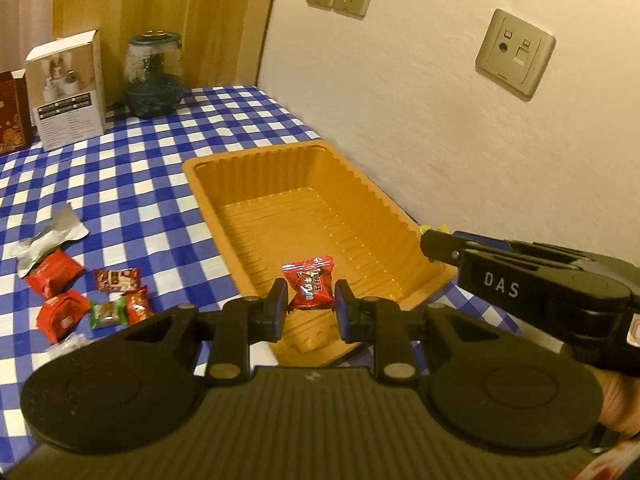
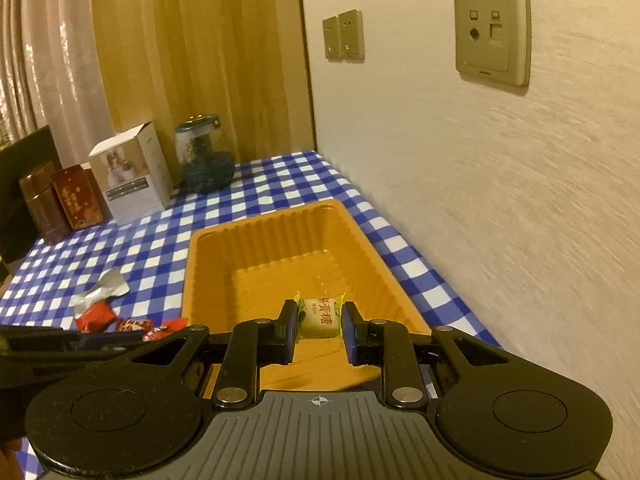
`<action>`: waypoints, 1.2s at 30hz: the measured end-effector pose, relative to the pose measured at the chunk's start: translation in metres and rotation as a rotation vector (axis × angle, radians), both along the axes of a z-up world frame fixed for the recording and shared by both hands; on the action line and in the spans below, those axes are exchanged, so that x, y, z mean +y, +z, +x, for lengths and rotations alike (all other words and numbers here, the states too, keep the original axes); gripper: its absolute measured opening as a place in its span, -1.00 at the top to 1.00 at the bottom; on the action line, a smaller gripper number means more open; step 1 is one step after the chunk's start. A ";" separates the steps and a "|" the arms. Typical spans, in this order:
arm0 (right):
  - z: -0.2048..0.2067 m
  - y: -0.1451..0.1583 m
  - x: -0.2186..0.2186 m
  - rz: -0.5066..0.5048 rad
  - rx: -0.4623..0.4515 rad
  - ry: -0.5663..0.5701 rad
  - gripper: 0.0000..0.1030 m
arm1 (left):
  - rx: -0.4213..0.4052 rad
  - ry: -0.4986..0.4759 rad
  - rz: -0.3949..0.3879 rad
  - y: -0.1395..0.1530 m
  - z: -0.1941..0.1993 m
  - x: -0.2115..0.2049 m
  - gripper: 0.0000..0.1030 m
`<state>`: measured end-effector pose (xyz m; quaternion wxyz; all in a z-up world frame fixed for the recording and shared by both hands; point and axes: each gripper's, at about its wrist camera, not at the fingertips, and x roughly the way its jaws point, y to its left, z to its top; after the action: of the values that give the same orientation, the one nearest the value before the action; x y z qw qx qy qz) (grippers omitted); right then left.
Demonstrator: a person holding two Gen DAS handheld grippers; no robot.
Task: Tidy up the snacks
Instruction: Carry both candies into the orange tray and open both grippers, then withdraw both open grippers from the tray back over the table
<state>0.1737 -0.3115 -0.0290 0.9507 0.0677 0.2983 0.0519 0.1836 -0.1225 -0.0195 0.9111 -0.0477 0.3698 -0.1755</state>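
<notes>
Left wrist view is showing the left gripper (image 1: 311, 307) clamping a red wrapped candy (image 1: 307, 285) over the near end of the orange tray (image 1: 400, 216), while the right gripper (image 2: 319, 326) is pinching a pale yellow candy (image 2: 318, 317) above the same tray. Both are carrying; next they likely need to be opening over the empty ribbed floor. Farther left, loose snacks (image 1: 100, 300) are waiting on the checked cloth (image 1: 160, 160).

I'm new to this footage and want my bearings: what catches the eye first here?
The orange tray on the blue checked tablecloth by the wall, with both grippers over it. The left gripper is shut on a red candy, the right gripper on a pale yellow candy. More wrapped snacks lie left of the tray.
</notes>
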 end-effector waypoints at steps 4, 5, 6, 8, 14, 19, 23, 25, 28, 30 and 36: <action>0.009 -0.002 -0.006 0.009 0.001 -0.004 0.54 | -0.001 -0.004 0.003 -0.004 0.009 -0.007 0.56; 0.010 -0.003 -0.007 0.011 0.001 -0.006 0.54 | -0.001 -0.005 0.002 -0.005 0.011 -0.008 0.56; 0.012 -0.004 -0.008 0.011 0.002 -0.008 0.54 | -0.001 -0.006 0.003 -0.006 0.014 -0.010 0.56; 0.013 -0.005 -0.010 0.014 0.004 -0.013 0.54 | -0.001 -0.007 0.010 -0.008 0.017 -0.013 0.56; 0.017 -0.009 -0.011 0.021 0.020 -0.021 0.53 | 0.007 0.011 0.008 -0.016 0.024 -0.009 0.42; 0.017 -0.009 -0.011 0.027 0.028 -0.023 0.53 | 0.013 0.033 0.014 -0.019 0.016 0.006 0.42; 0.019 -0.010 -0.008 0.031 0.031 -0.015 0.53 | 0.025 0.060 0.013 -0.021 0.009 0.017 0.42; 0.020 -0.010 -0.006 0.035 0.031 -0.011 0.53 | 0.027 0.070 0.012 -0.021 0.005 0.023 0.42; 0.022 -0.010 -0.005 0.040 0.030 -0.005 0.53 | 0.026 0.083 0.012 -0.022 0.001 0.029 0.42; 0.024 -0.010 -0.002 0.043 0.030 -0.003 0.53 | 0.026 0.091 0.009 -0.021 -0.001 0.032 0.42; 0.034 -0.012 -0.007 0.149 0.041 -0.001 -0.39 | 0.027 0.108 0.011 -0.023 -0.005 0.041 0.39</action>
<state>0.2073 -0.3189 -0.0407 0.9366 0.1396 0.3131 0.0721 0.1784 -0.0819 -0.0427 0.9144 -0.0649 0.3800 -0.1233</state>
